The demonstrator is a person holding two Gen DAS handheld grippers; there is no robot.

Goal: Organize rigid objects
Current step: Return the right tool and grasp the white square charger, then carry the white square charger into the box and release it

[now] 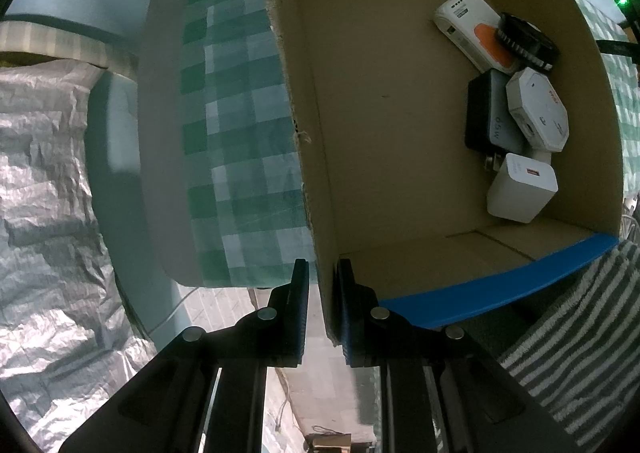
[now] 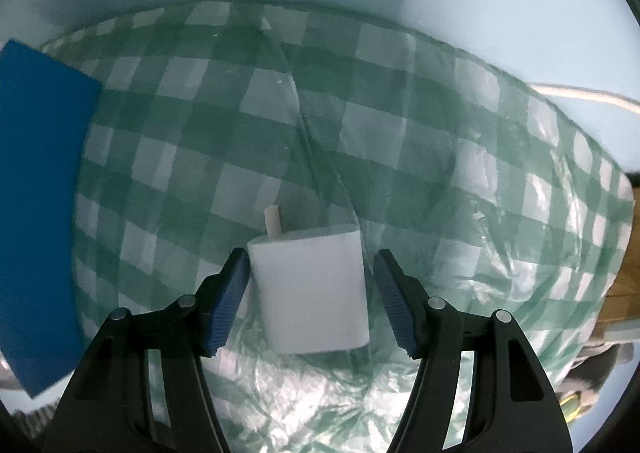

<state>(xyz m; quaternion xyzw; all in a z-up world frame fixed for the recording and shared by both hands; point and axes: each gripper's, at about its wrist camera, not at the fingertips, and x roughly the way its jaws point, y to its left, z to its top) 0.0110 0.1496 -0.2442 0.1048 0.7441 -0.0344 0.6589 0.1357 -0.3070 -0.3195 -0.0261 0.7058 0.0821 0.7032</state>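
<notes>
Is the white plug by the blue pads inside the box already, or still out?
Out. The white charger lies on the checked tablecloth, between the right hand-held gripper's open pads. No box walls surround it.

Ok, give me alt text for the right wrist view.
The right claw straddles a white charger lying on a green checked cloth, the right-hand pad not touching it. A blue panel fills the left edge.
</notes>
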